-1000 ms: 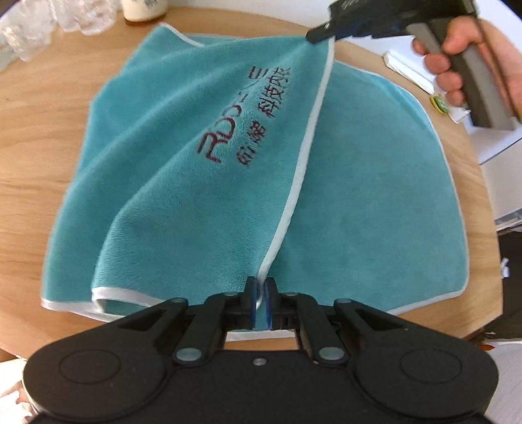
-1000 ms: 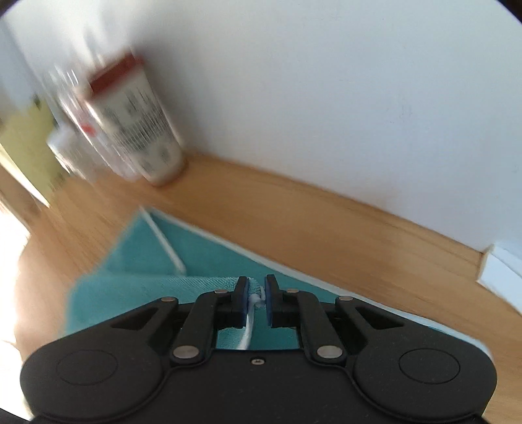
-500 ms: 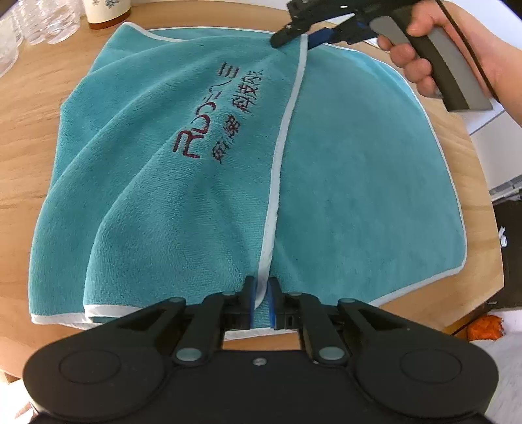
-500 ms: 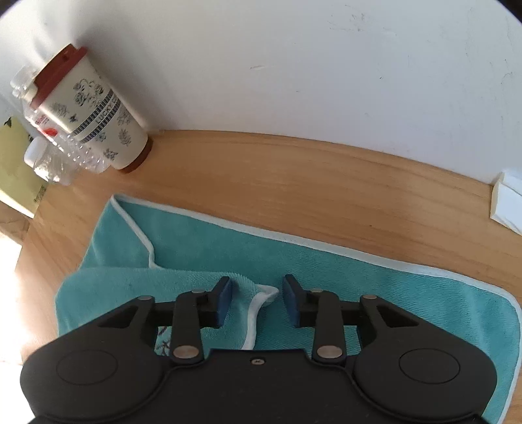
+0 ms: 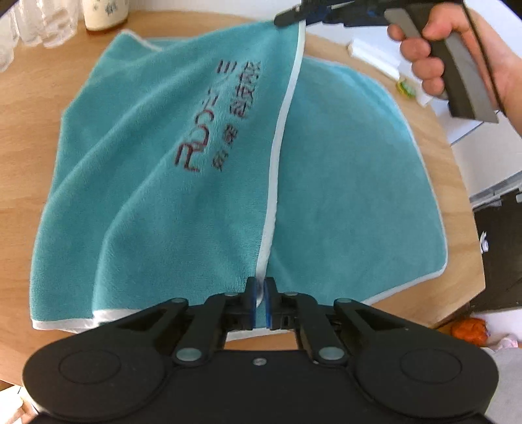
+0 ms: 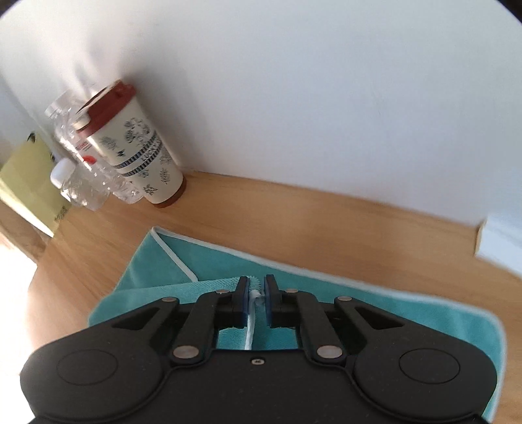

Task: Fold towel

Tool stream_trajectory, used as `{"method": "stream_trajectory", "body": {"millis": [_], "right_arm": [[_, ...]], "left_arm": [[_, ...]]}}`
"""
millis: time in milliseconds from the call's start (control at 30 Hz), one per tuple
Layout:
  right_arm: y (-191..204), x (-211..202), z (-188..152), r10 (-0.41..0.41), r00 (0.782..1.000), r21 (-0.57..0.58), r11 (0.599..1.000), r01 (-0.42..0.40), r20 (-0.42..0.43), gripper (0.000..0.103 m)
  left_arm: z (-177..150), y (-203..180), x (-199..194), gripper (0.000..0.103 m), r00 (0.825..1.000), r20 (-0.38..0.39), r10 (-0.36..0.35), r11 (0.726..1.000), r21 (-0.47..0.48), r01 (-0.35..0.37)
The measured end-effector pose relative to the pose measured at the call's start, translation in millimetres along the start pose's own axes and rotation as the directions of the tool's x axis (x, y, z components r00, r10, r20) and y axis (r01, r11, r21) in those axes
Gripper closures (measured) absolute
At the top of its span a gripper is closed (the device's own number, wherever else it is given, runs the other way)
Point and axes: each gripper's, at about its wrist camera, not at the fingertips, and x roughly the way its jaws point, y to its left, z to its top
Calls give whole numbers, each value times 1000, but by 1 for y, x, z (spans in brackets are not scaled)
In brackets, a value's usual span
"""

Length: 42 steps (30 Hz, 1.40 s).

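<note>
A teal towel with white trim and dark red lettering lies on the round wooden table, its left part folded over the rest. My left gripper is shut on the white hem at the near edge. The same hem runs taut up to the far edge, where my right gripper, held by a hand, pinches it and holds it raised. In the right wrist view the right gripper has its pads closed on the towel corner, with white trim between them.
A patterned cup with a red lid and clear plastic bottles stand at the table's far left by the white wall. A white box and a small green item lie at the far right. The table edge drops off on the right.
Half a second ago the right gripper stood open over the far corner; now it has closed on the hem and lifted it. The left gripper has kept its grip.
</note>
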Motion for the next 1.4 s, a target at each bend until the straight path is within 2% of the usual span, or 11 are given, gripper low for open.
{"method": "stream_trajectory", "body": {"millis": [133, 267, 500, 633, 800, 967, 1067, 1133, 1233, 1333, 1400], "right_arm": [[-10, -17, -2, 25, 999, -86, 996, -22, 26, 94], [-33, -42, -8, 58, 998, -177, 983, -51, 34, 94], [-73, -85, -23, 27, 998, -445, 896, 4, 63, 94], [-105, -97, -19, 16, 996, -439, 898, 22, 83, 94], [-131, -107, -17, 30, 995, -450, 893, 17, 97, 94], [-145, -92, -24, -7, 998, -492, 870, 37, 63, 90], [-154, -81, -31, -21, 999, -460, 887, 38, 41, 66], [-159, -77, -38, -23, 1000, -450, 893, 26, 13, 66], [-167, -75, -49, -33, 999, -429, 903, 17, -31, 63], [-175, -74, -61, -44, 996, -406, 914, 10, -74, 63], [-180, -74, -68, -45, 994, -383, 924, 3, -102, 63]], "left_arm": [[1, -15, -6, 100, 999, 34, -3, 997, -83, 6], [-5, -47, -8, 100, 996, 67, 61, 988, -143, -51], [-23, -137, 18, 99, 979, 83, 185, 962, -218, -164], [-21, -181, 30, 100, 981, 71, 183, 957, -242, -161], [-13, -222, 38, 100, 977, 94, 193, 967, -185, -173], [-12, -219, 41, 99, 969, 72, 237, 950, -224, -215], [-16, -208, 32, 89, 951, 74, 301, 925, -264, -272], [-14, -203, 34, 63, 926, 76, 369, 901, -272, -337], [-10, -200, 43, 60, 881, 77, 466, 867, -240, -437], [-4, -204, 53, 57, 872, 116, 475, 877, -142, -459], [1, -208, 60, 54, 878, 130, 461, 887, -64, -457]]}}
